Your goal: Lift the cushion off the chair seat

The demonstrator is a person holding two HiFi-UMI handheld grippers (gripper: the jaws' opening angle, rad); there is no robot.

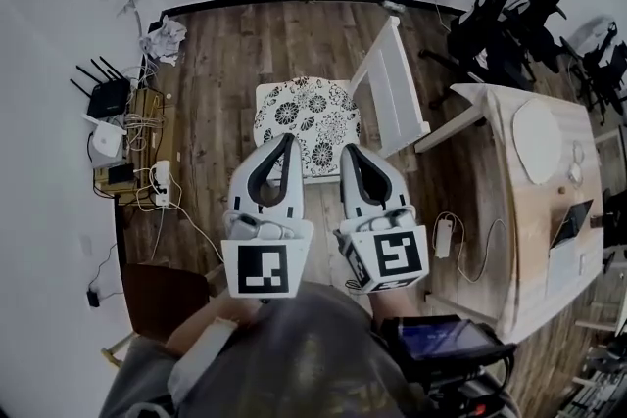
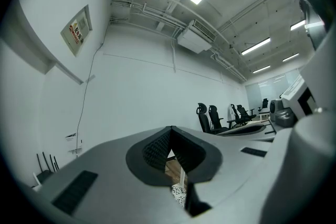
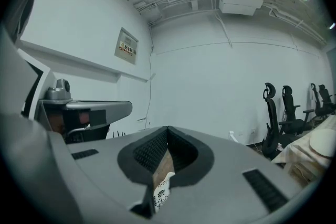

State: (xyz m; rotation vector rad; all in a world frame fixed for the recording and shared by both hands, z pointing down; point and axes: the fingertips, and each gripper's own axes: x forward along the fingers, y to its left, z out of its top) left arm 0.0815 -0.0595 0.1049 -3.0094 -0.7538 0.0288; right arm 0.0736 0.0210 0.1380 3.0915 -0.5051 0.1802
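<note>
White chair (image 1: 394, 85) on wood floor (image 1: 220, 64), backrest on the right side in the head view. Floral cushion (image 1: 309, 117) lies flat on the chair seat, black-and-white print, not lifted.

Left gripper (image 1: 290, 139): jaws closed, tips meeting, nothing between them. It sits at the chair's near edge, tip over the cushion's front margin. Contact with the cushion can't be judged.

Right gripper (image 1: 345, 150): jaws closed tip to tip and empty. It is just beside the left gripper, at the same near edge of the chair.

Both gripper views show a sliver of cushion low down through the gap behind the closed tips.

Right of the chair: wooden worktop (image 1: 524, 245). Beyond the chair, to its right: black office chairs (image 1: 505, 10). Left of the chair, by the wall: router (image 1: 108, 99) among cables.
</note>
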